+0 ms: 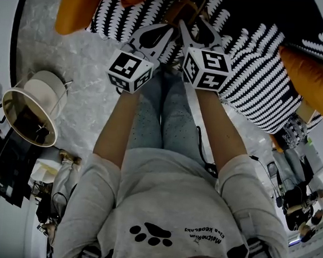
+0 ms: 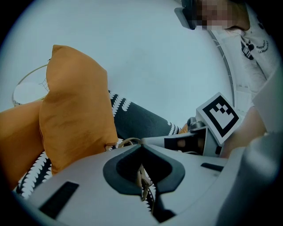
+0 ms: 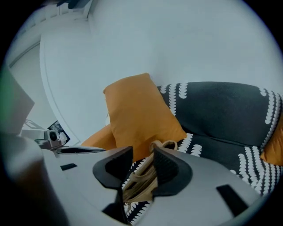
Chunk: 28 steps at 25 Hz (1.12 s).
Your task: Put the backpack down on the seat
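Observation:
The tan backpack point(image 1: 188, 4) lies on the black-and-white patterned sofa seat point(image 1: 255, 66), right beyond both grippers. My left gripper point(image 1: 158, 32) has its jaws together on a thin tan strap point(image 2: 142, 182) of the backpack, with a strap loop point(image 2: 128, 141) showing just past its tips point(image 2: 140, 152). My right gripper point(image 1: 193, 23) stands beside it. Its jaws point(image 3: 143, 156) are apart, and a bundle of tan straps point(image 3: 142, 182) lies loose between them, along the right pad. Most of the bag is hidden behind the jaws in both gripper views.
Orange cushions point(image 1: 77, 2) point(image 1: 310, 76) lean at both ends of the sofa; one point(image 3: 137, 114) stands close behind the bag. A round lamp shade point(image 1: 32, 107) sits at the left on the marble floor. The person's legs stand against the sofa's front edge.

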{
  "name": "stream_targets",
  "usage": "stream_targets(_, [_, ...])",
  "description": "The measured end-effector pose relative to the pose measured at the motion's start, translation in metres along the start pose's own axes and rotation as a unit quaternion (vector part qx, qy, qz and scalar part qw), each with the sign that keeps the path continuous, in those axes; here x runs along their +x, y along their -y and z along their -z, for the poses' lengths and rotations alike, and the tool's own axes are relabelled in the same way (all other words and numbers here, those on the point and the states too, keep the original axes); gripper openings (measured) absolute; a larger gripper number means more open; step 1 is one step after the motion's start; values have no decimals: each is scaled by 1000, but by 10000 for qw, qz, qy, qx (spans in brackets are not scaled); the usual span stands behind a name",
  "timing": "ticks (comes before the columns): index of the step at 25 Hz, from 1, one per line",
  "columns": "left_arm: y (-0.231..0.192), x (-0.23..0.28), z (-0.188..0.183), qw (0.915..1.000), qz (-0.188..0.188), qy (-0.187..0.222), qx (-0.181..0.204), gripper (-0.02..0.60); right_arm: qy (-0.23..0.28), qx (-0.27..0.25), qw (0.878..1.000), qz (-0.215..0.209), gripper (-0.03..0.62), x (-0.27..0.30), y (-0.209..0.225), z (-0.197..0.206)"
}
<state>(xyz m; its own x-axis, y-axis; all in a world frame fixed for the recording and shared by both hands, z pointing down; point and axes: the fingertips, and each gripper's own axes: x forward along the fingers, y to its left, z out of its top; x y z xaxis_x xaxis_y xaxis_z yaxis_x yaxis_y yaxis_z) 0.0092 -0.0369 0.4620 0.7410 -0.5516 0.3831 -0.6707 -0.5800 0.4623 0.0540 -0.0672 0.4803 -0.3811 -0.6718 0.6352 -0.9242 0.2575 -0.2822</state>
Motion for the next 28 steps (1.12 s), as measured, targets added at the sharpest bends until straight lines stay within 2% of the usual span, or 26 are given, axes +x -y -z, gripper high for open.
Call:
stream_targets(1, [1,0,-1,10000,-6,5,9,18,57,-39,10000,51,135,-3,1,-3])
stream_targets(2, [2,0,-3,10000,-6,12,21,18,106,-68,9999,92,101,-6,1,-6])
stream_targets(7, [10,-6,-20,9999,-9,65,103,18,228,-69,9996,155,44,-20,-3,-23])
stream_targets(21, [54,-46,-97,9988,15,340,366,18,592,105,9979,-230,32,-90,-50,-88])
stream_targets(28, [84,-66,-131,9976,65,439,529,18,871,-37,9957,-317,32,-127,-56,-127])
